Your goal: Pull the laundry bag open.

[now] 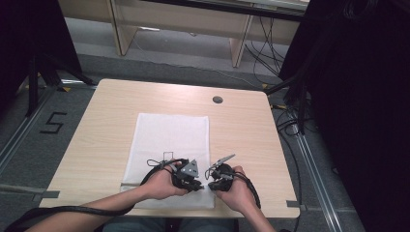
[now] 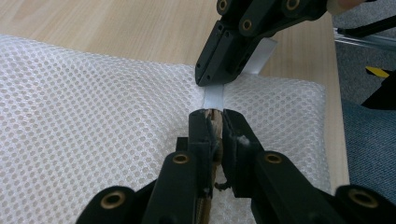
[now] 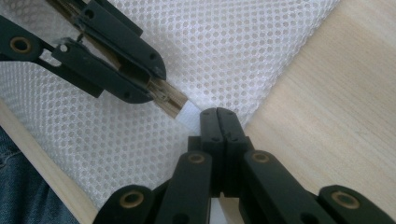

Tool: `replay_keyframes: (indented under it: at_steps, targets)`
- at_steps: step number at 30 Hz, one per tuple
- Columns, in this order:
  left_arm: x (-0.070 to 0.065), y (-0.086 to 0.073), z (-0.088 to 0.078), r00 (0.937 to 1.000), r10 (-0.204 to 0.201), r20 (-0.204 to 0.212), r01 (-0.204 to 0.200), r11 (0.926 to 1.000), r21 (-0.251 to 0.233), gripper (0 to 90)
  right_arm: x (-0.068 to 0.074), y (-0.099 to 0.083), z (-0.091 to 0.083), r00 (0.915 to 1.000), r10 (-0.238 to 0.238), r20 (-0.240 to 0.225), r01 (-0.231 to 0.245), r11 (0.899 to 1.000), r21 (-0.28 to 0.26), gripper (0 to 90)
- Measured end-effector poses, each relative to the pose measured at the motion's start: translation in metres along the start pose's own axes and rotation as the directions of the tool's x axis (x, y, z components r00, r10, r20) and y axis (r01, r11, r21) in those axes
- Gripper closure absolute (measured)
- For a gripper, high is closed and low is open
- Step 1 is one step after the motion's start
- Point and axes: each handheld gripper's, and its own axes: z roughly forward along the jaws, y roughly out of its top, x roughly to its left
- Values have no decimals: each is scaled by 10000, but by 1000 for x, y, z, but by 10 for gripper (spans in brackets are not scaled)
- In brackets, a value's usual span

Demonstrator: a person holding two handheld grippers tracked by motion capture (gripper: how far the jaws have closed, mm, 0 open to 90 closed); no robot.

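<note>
Both grippers meet over the near right part of the white mesh mat (image 1: 171, 140), close to the person's edge of the bench (image 1: 96, 125). The left gripper (image 2: 214, 116) has its fingers clamped on a thin bundle of wooden sticks (image 3: 170, 99), perhaps chopsticks, which pokes out a little past the fingertips. The right gripper (image 3: 223, 112) has its fingers pressed together on a white paper strip (image 2: 214, 97) that runs straight from the end of the sticks into its fingertips. So sticks and paper lie between the two grippers, tip against tip, just above the mat.

I judge that the work is to draw the paper sleeve off the sticks. The grip on both sides is done, and some wood is already bare next to the paper. What is left, I think, is to pull the two apart and to put the pieces down. How much paper still sits on the wood I cannot tell.

Beyond the fingers the mat is bare, and far behind it there is a small round grommet (image 1: 217, 99) in the bench. Cables (image 1: 154, 166) trail from the left gripper over the mat. Nothing stands in the way; only the bench edge is near the right fingers.
</note>
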Motion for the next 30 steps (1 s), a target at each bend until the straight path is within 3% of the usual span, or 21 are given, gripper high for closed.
replay_keyframes:
  at_steps: [2,3,7,12,16,18,23,28,30]
  targets:
    - [0,0,0,10000,33,-3,-33,10000,23,824,-1,0,0,10000,-40,-39,40,10000,-48,900]
    - [1,1,-1,9998,196,-6,-195,9998,28,824,-2,0,1,9996,-281,-64,280,9994,-201,900]
    - [1,0,-2,9998,208,-9,-208,9998,31,824,-2,0,1,9997,-224,-101,221,9995,-227,900]
    - [0,-2,-5,10000,22,-7,-22,10000,-3,824,-2,0,1,9996,-274,-94,272,9994,-208,900]
    - [1,-2,-6,9998,178,-28,-178,9998,-10,824,1,-1,0,9995,295,-140,-295,9996,31,900]
    - [0,-3,-6,10000,62,-21,-62,10000,-2,824,0,0,0,9997,223,-110,-222,9998,9,900]
    - [0,-3,-8,9997,256,-54,-256,9996,86,824,-2,0,0,10000,8,-66,-8,10000,-54,900]
    - [-1,-4,-12,9996,222,-147,-222,9998,-8,824,1,0,0,9996,253,-133,-252,9997,58,900]
    - [0,-4,-12,9997,217,-128,-216,9997,65,824,-1,0,0,10000,15,-61,-15,10000,-17,900]
